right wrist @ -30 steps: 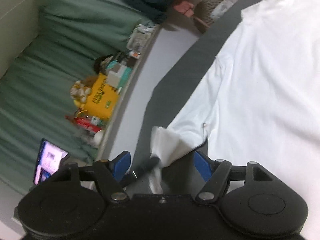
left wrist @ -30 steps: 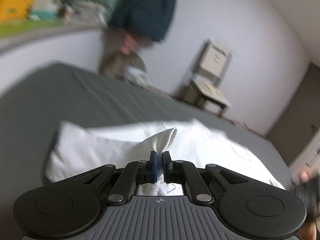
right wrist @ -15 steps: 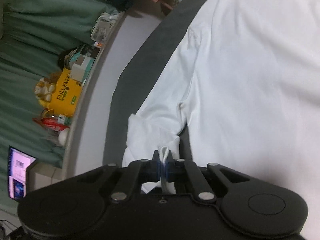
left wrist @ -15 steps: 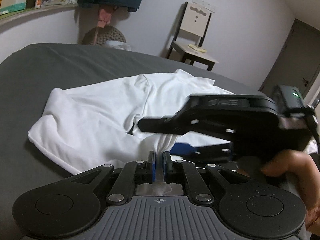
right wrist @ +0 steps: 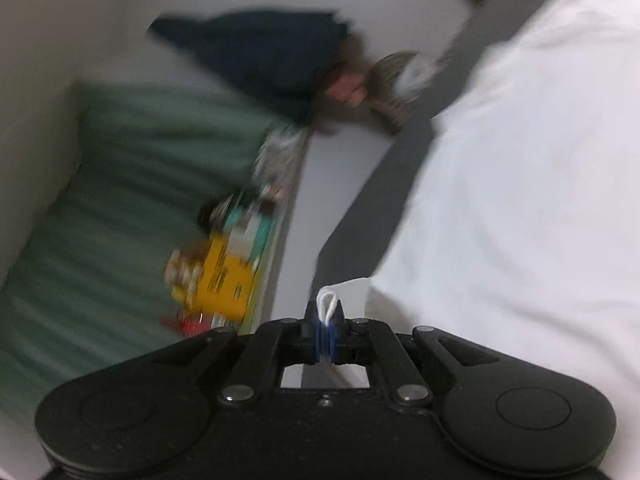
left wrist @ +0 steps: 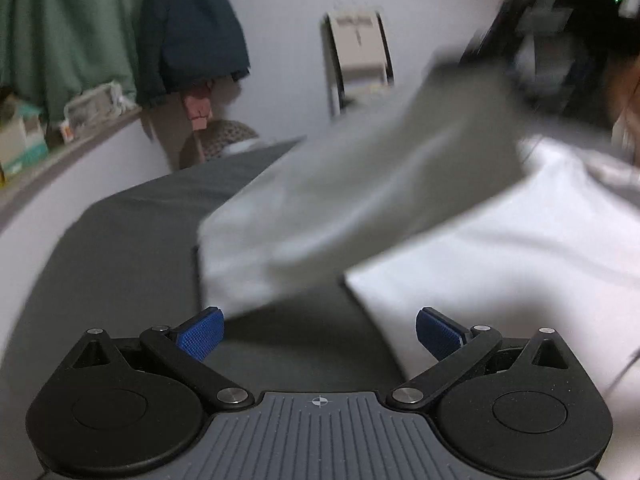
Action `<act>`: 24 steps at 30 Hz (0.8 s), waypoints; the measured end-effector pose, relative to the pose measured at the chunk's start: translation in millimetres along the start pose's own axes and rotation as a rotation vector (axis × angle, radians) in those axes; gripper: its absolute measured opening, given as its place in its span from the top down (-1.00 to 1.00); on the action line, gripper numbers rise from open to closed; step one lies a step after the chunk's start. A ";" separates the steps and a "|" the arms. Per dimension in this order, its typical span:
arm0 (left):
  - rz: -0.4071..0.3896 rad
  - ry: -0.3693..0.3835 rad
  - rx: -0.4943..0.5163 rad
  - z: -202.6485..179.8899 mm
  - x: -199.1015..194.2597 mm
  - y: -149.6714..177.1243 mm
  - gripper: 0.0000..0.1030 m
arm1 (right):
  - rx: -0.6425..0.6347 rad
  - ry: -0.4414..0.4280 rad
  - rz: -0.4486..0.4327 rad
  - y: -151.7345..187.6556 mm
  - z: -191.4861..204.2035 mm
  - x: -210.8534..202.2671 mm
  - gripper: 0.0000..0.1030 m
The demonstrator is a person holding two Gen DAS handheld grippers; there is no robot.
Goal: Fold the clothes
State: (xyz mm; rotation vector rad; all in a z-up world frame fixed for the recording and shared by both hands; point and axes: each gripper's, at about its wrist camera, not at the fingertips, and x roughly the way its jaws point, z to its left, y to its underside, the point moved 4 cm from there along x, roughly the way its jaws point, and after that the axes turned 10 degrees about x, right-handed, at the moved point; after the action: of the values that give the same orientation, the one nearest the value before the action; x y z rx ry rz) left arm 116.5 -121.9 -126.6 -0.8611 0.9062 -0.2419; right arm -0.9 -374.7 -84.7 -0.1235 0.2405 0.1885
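A white T-shirt [left wrist: 520, 256] lies on the dark grey bed sheet [left wrist: 120, 248]. Part of it, a blurred flap [left wrist: 360, 184], is lifted up and to the right toward the right gripper's dark body at the top right of the left wrist view. My left gripper [left wrist: 320, 332] hovers low over the sheet, its jaws opening wide, with nothing between the blue pads [left wrist: 200, 334]. In the right wrist view my right gripper [right wrist: 328, 326] is shut on a small fold of the shirt's edge [right wrist: 326, 300]; the rest of the T-shirt [right wrist: 520, 200] spreads to its right.
A ledge along the wall holds boxes [right wrist: 224, 276] and clutter in front of a green curtain [right wrist: 120, 200]. A dark jacket [left wrist: 192, 40] hangs on the wall, a wicker basket [left wrist: 224, 140] sits below it, and a chair [left wrist: 360, 56] stands beyond the bed.
My left gripper let go of the shirt and opened wide. My right gripper closed on the shirt's edge and swung it up across the left wrist view.
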 end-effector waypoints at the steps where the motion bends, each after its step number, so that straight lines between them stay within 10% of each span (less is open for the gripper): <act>1: 0.007 0.015 0.014 -6.1 2.6 -0.9 -1.00 | 0.019 0.017 -0.024 -6.9 -10.1 -16.5 0.91; 17: -0.057 0.270 0.057 -65.9 7.1 -30.2 -1.00 | 0.048 0.133 -0.182 5.5 -75.2 -156.5 0.91; 24: -0.044 0.300 0.048 -78.5 18.9 -32.9 -1.00 | 0.010 0.357 -0.177 1.4 -130.8 -147.5 0.90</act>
State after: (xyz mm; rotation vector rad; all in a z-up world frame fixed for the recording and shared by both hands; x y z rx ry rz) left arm 72.8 -196.4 -138.4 -0.8131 1.1561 -0.4380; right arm -171.3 -417.3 -174.3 -0.1672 0.5833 -0.0123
